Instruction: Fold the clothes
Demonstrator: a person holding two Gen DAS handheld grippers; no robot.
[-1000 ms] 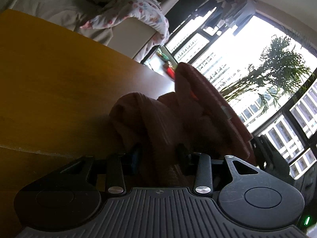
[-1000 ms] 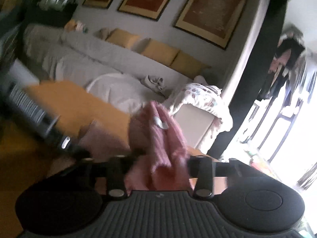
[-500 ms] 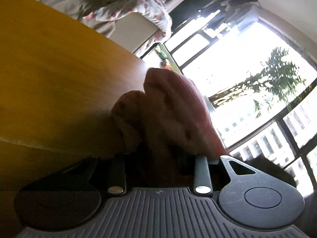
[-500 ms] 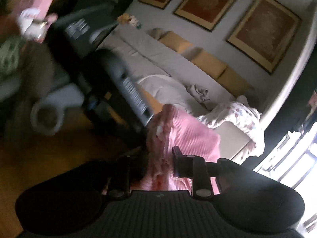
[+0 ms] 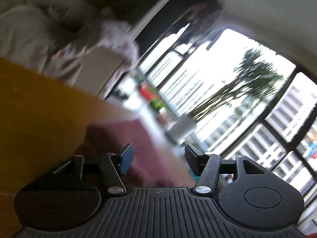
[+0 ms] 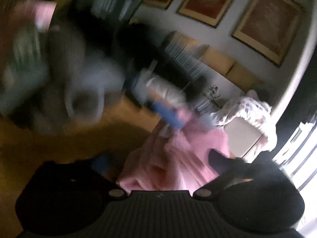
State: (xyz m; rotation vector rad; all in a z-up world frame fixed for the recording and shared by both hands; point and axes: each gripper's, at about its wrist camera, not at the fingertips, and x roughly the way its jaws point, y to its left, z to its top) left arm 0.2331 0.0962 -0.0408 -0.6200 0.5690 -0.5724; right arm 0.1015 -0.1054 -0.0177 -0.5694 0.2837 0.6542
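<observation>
On the table (image 5: 39, 107), both claws, left (image 5: 156, 156) and right (image 6: 156, 164), are opening off the pink shirt (image 6: 178, 158); smoothing it flat comes next.

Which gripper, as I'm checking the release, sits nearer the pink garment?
Right, it seems. The right gripper has just opened wide with the pink garment bunched between its fingers, unpressed. The left gripper, also just opened, hangs just above the garment's far end. Blur limits certainty.

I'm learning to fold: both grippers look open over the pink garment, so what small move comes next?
Probably re-grip an edge for the next fold: the left gripper and right gripper have just opened, pads off the pink garment, which lies loosely bunched on the table.
</observation>
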